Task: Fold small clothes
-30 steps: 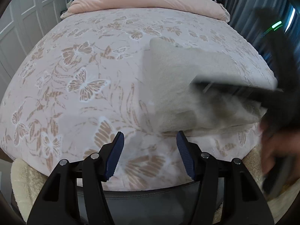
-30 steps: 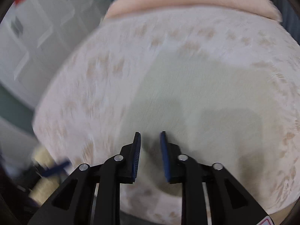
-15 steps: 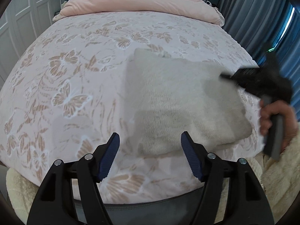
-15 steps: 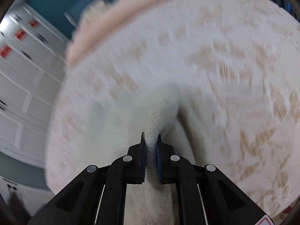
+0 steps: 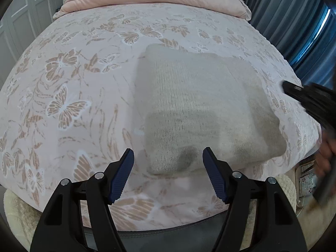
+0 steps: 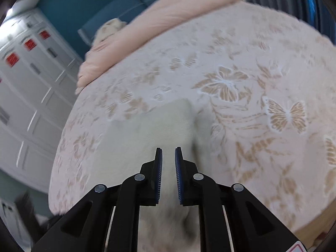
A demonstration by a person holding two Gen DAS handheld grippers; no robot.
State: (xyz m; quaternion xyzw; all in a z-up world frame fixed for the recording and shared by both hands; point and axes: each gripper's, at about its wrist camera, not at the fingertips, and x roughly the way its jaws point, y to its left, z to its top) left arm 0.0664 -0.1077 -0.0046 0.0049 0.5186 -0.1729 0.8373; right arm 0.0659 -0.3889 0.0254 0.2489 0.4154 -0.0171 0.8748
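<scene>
Below the spread left claw (image 5: pixel 168 175), folded cream sweater (image 5: pixel 201 113), apparently untouched

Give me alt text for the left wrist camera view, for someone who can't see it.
A folded cream knit garment lies on a pink butterfly-print bedspread, just beyond the open, empty left gripper. The right gripper shows blurred at the right edge.

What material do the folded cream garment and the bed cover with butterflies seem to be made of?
Folded cream garment: probably a soft knit, wool or acrylic; fine ribbed stitch rows and a fuzzy surface show. Bed cover: seemingly plush, matte fabric with raised butterfly patterns; the exact fibre is unclear.
</scene>
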